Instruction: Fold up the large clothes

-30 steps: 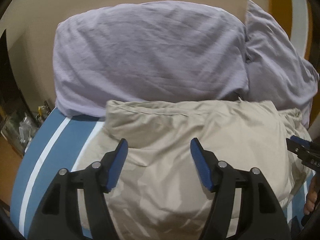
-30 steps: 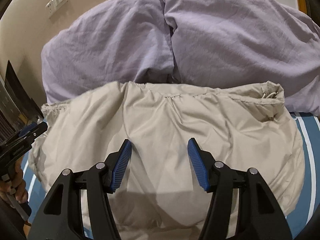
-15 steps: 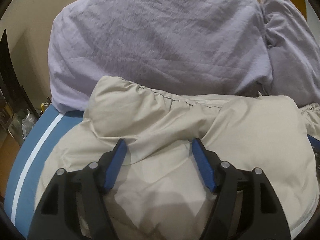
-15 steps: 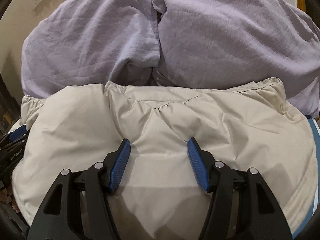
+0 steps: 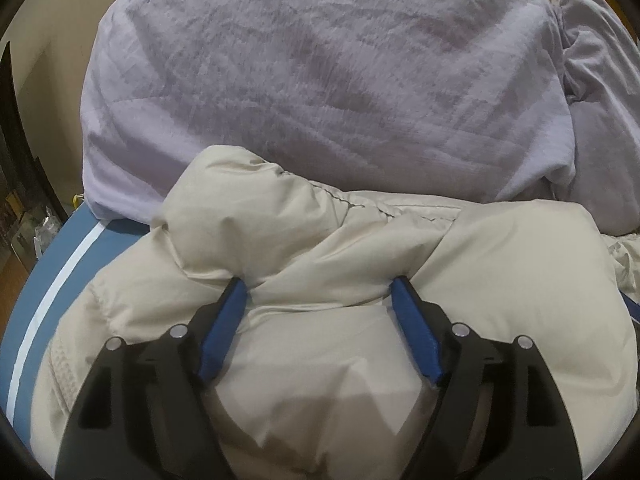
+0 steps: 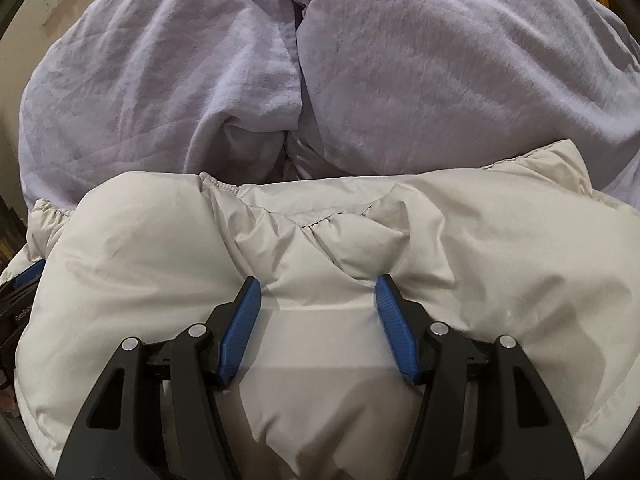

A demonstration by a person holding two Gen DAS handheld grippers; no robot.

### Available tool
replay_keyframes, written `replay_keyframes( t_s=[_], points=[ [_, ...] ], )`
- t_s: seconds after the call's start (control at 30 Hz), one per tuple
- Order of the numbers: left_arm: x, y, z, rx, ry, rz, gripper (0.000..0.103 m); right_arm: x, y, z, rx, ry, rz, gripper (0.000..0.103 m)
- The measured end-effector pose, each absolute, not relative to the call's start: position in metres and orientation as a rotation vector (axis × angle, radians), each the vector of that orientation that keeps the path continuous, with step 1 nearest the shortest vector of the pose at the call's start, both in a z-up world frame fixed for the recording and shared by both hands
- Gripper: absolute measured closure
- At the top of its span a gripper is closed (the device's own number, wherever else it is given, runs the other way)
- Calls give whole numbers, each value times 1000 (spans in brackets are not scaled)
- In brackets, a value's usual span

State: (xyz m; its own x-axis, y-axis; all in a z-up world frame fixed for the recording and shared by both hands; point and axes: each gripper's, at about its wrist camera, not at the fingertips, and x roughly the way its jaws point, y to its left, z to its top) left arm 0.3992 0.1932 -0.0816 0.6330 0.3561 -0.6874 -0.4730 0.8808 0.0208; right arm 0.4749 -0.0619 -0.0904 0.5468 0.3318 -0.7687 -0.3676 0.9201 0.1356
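Jacket (image 5: pixel 320 360): lies under my two grippers, in front of the pillows (image 5: pixel 320 80).
Left gripper (image 5: pixel 320 290): jaws just widening, puffy fabric between them, unpinched.
Right gripper (image 6: pixel 318 286): spread apart, tips against jacket.

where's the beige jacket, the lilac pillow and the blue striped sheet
beige jacket (image 5: pixel 500 280), left wrist view, puffy panel
lilac pillow (image 5: pixel 320 80), left wrist view, wrinkled front
blue striped sheet (image 5: pixel 64 280), left wrist view, white stripe
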Motion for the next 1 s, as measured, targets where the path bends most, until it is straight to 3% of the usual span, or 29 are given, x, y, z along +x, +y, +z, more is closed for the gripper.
replay_keyframes(
  t_s=[0.47, 0.67, 1.0],
  points=[
    [369, 154, -39, -174, 712, 381, 28, 459, -110, -46, -6, 853, 356, 41],
    [380, 129, -40, -115, 707, 376, 28, 464, -138, -28, -13, 771, 254, 33],
    [400, 133, -66, -120, 748, 409, 26, 491, -155, -72, -72, 835, 158, 32]
  ],
)
